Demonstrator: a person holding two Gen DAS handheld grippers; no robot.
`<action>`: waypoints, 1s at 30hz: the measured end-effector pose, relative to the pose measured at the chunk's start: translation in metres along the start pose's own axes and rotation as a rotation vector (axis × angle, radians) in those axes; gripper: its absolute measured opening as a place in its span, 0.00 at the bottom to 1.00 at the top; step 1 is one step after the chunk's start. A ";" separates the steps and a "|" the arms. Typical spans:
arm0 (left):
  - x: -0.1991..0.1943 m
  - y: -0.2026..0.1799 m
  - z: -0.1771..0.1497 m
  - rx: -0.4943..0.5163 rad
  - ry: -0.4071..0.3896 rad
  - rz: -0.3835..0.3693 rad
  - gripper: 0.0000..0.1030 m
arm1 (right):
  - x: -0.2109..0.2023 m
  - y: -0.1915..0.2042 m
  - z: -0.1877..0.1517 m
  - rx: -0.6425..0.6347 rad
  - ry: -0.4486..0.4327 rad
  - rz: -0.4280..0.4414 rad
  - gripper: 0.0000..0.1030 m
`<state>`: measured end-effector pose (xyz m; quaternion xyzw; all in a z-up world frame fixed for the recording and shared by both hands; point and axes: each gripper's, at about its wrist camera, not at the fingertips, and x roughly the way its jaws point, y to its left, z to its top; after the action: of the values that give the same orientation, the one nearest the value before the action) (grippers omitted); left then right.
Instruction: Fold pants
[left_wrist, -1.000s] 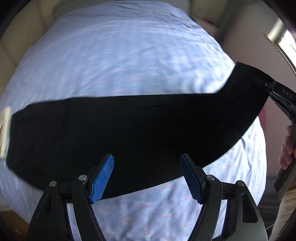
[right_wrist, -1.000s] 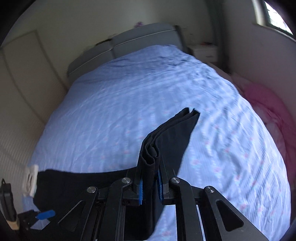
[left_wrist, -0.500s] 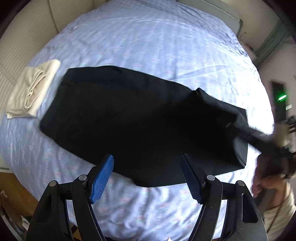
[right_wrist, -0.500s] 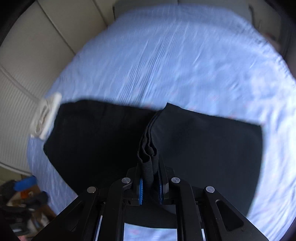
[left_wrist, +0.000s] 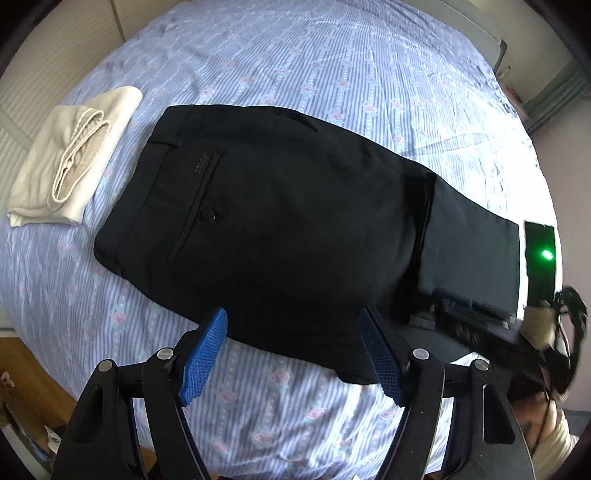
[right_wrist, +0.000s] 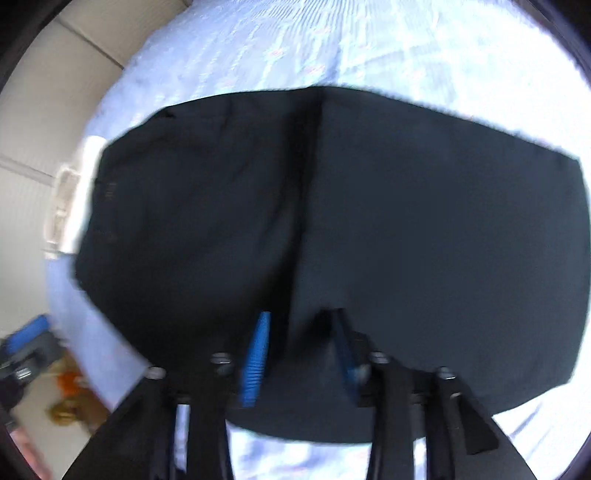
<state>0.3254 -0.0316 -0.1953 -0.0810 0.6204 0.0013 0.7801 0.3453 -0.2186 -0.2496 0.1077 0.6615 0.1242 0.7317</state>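
- The bed (left_wrist: 332, 55) fills both views, covered in a pale blue striped sheet with small pink roses, lightly creased toward the far side
- The black pants (left_wrist: 280, 221) lie flat on the sheet, folded over, waistband and buttoned back pocket to the left, the folded-over leg layer on the right
- A folded cream garment (left_wrist: 70, 158) sits on the sheet just left of the waistband, apart from it
- Cream panelled walls edge the bed at the left; wooden floor (left_wrist: 22, 373) shows below the mattress corner
- The left claw (left_wrist: 291, 354) hangs open above the near edge of the pants, blue pads wide, holding nothing
- The right claw (right_wrist: 299, 350) has just been opening; its blue pads stand apart over the fold line, the cloth no longer pinched, the view blurred
- Blurred clutter, blue and orange, lies on the floor at the lower left of the right wrist view
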 end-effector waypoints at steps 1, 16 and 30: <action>0.001 0.000 0.002 0.004 -0.001 0.003 0.71 | 0.000 0.004 -0.003 0.013 0.022 0.055 0.41; 0.051 -0.079 0.011 0.076 0.111 -0.310 0.71 | -0.123 -0.115 -0.065 0.209 -0.290 -0.380 0.82; 0.088 -0.122 -0.008 0.119 0.192 -0.308 0.46 | -0.118 -0.185 -0.103 0.398 -0.230 -0.398 0.82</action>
<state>0.3506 -0.1618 -0.2666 -0.1285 0.6712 -0.1623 0.7118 0.2390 -0.4323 -0.2087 0.1306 0.5937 -0.1667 0.7763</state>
